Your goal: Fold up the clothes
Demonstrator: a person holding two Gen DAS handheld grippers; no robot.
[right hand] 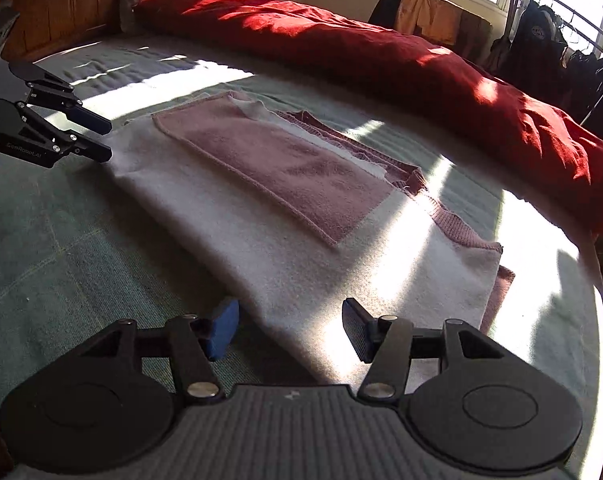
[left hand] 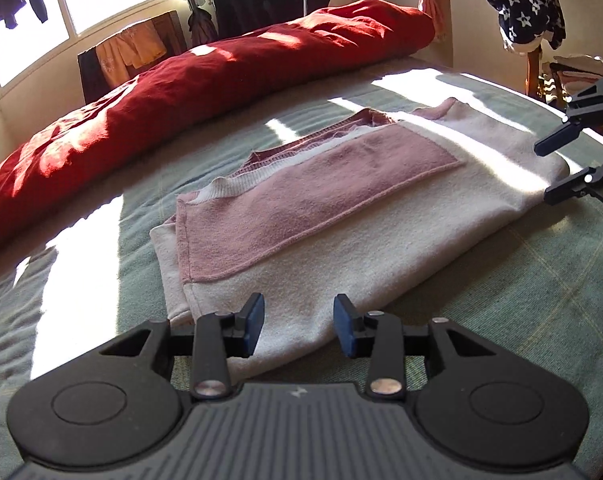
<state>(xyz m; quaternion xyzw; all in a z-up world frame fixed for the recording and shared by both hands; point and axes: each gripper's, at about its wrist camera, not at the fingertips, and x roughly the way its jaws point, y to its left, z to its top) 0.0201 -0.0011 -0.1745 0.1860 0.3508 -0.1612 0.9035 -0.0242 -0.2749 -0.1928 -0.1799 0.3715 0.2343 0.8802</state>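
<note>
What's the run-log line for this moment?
left gripper: open, at sweater near edge | right gripper: open, at opposite end | sweater: partly folded, flat on bed

Hard sunlight pours through the window (left hand: 101, 0), which is blown out to white in both views. It lays bright bands across the bed (left hand: 501, 280) and the folded sweater (left hand: 341, 240), with deep, sharp shadows between. The fisheye lens bends straight lines and darkens the corners. Focus is fairly crisp, with slight softness at the edges.
</note>
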